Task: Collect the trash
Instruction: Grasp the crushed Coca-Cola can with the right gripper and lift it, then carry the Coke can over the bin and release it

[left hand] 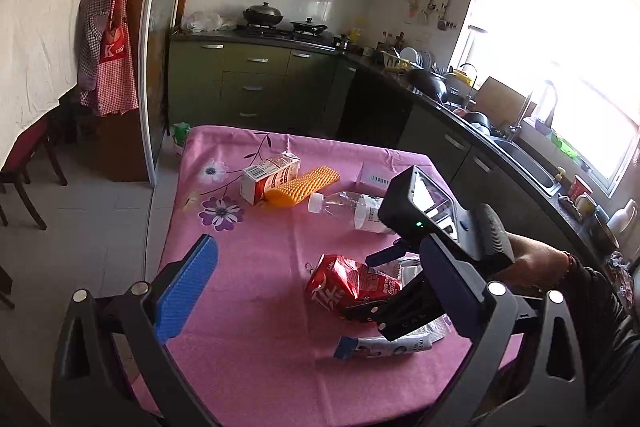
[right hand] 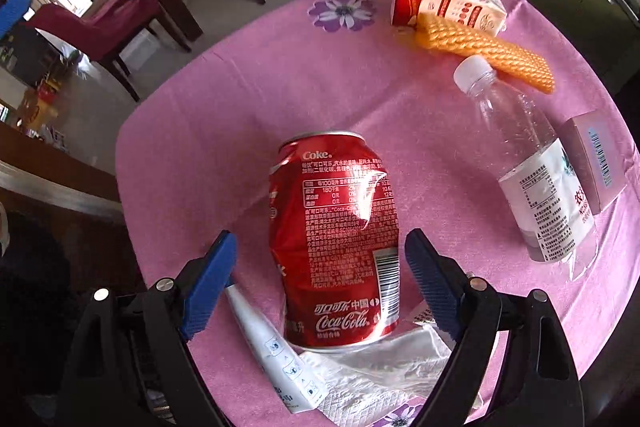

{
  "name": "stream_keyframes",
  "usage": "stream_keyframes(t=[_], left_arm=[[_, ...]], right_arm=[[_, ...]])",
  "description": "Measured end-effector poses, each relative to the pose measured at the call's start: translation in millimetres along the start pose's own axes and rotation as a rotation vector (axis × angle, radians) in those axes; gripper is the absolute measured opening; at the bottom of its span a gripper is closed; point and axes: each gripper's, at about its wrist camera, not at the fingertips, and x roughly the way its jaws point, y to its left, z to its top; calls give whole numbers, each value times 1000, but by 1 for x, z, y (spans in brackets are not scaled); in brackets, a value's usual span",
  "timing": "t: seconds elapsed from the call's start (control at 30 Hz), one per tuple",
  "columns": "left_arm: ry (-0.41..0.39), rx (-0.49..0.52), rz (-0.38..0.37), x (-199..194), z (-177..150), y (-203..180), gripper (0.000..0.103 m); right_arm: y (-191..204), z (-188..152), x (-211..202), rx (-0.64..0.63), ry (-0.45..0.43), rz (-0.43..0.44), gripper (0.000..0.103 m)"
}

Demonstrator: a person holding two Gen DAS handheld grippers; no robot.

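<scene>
One dented red can, lying at counter centre between the spread right claw, untouched. At 2 o'clock: one clear bottle, one carton. One tube at 7. Left claw spread, empty.

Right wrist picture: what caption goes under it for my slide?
Open right claw straddles a dented Coke can lying on the pink tablecloth.

Pink cloth with purple-and-white flowers over the counter, dented red can with white lettering (a silver rim), orange ridged wrapper, clear bottle with white cap, red-and-white carton, white tissue, blue gripper pads
</scene>
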Motion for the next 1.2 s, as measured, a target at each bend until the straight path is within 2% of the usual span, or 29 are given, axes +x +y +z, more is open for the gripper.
stream_keyframes(t=[0.27, 0.43, 0.8, 1.03, 1.2], left_arm=[[31, -4, -9, 11, -6, 5, 96], [41, 4, -13, 15, -8, 3, 96], [46, 10, -7, 15, -10, 0, 96], [40, 18, -8, 12, -11, -3, 96], [41, 34, -11, 11, -11, -8, 96]], right_arm=[[-1, 15, 30, -27, 90, -20, 81], [-3, 15, 41, -28, 107, -30, 71], [-3, 18, 29, -9, 37, -6, 71], [-6, 20, -2, 18, -38, 24, 71], [-21, 4, -35, 48, -81, 16, 71]])
